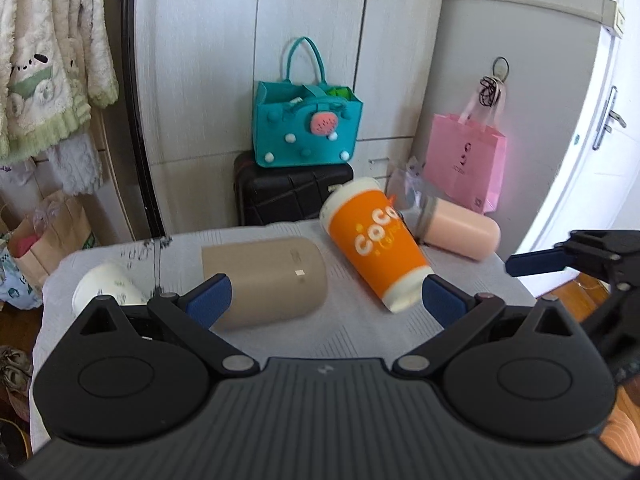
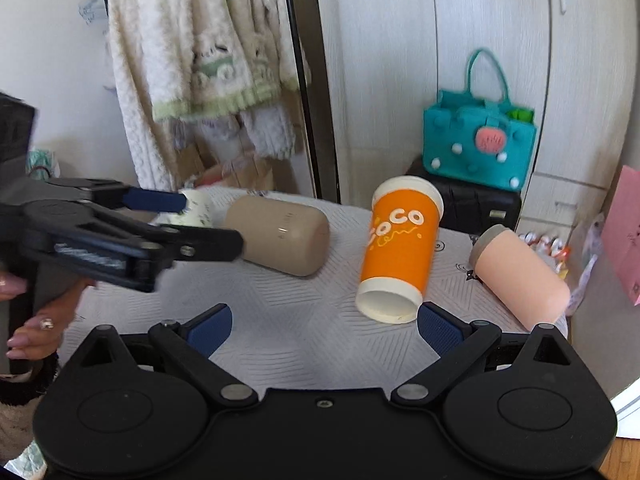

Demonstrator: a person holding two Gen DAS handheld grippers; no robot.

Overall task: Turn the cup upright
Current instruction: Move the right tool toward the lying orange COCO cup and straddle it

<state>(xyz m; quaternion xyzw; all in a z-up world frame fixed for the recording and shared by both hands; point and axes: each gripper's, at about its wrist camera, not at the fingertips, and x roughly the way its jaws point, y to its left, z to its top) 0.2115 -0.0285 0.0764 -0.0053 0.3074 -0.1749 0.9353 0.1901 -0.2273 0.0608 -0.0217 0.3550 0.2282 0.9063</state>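
In your left wrist view, your left gripper (image 1: 324,300) hangs with its jaws spread wide and holding nothing, above the table (image 1: 352,332). Four cups lie on their sides there: white cup (image 1: 106,288), tan cup (image 1: 268,280), orange cup (image 1: 376,248) by the right pad, pink cup (image 1: 460,232) behind. In your right wrist view, your right gripper (image 2: 324,324) is likewise wide open and empty, the orange cup (image 2: 400,248) tilted just beside its right pad, base toward you.
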